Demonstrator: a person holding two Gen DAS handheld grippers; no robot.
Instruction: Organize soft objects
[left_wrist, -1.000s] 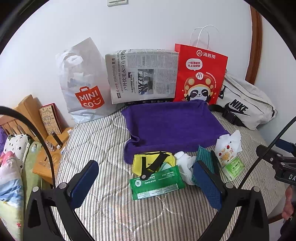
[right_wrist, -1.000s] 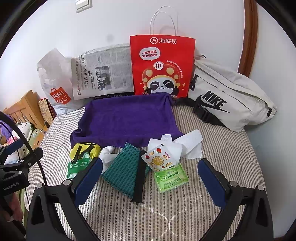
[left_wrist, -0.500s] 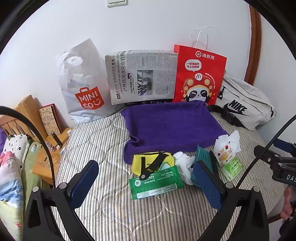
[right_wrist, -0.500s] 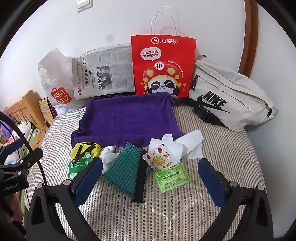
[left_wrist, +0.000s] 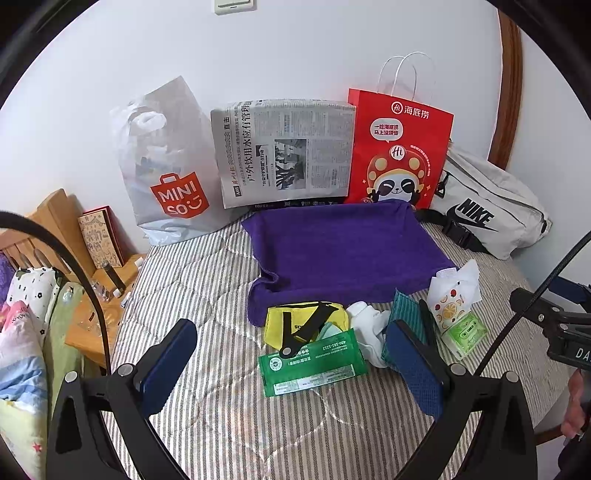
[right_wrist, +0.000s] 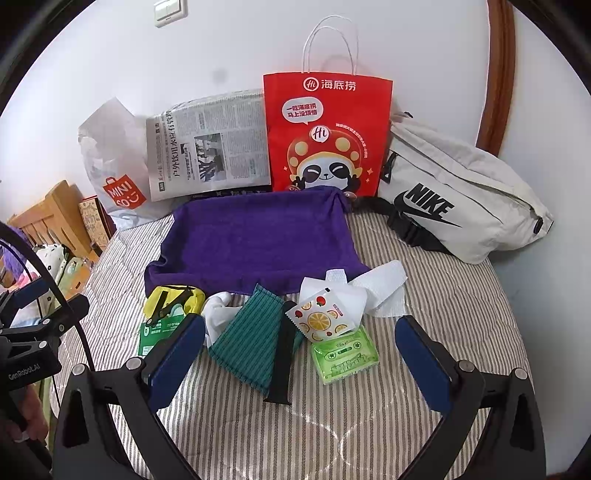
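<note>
A purple towel (left_wrist: 343, 251) (right_wrist: 255, 236) lies spread on the striped bed. In front of it lie a yellow pouch (left_wrist: 306, 323) (right_wrist: 173, 299), a green tissue pack (left_wrist: 314, 363) (right_wrist: 153, 332), a white sock (left_wrist: 365, 325) (right_wrist: 218, 314), a teal striped cloth with a black strap (right_wrist: 251, 343) (left_wrist: 404, 310), a fruit-print tissue pack (right_wrist: 321, 319) (left_wrist: 448, 308) and a light green packet (right_wrist: 345, 354) (left_wrist: 463, 332). My left gripper (left_wrist: 291, 365) is open above the green tissue pack. My right gripper (right_wrist: 299, 358) is open above the teal cloth.
Against the wall stand a white Miniso bag (left_wrist: 162, 166), a newspaper (left_wrist: 284, 151), a red paper bag (right_wrist: 328, 136) and a grey Nike bag (right_wrist: 454, 199). A wooden nightstand (left_wrist: 92, 302) with small items and pillows (left_wrist: 22, 332) sits to the left of the bed.
Both grippers have drifted very slightly; the scene shifted a little in view. Nothing was picked up or let go.
</note>
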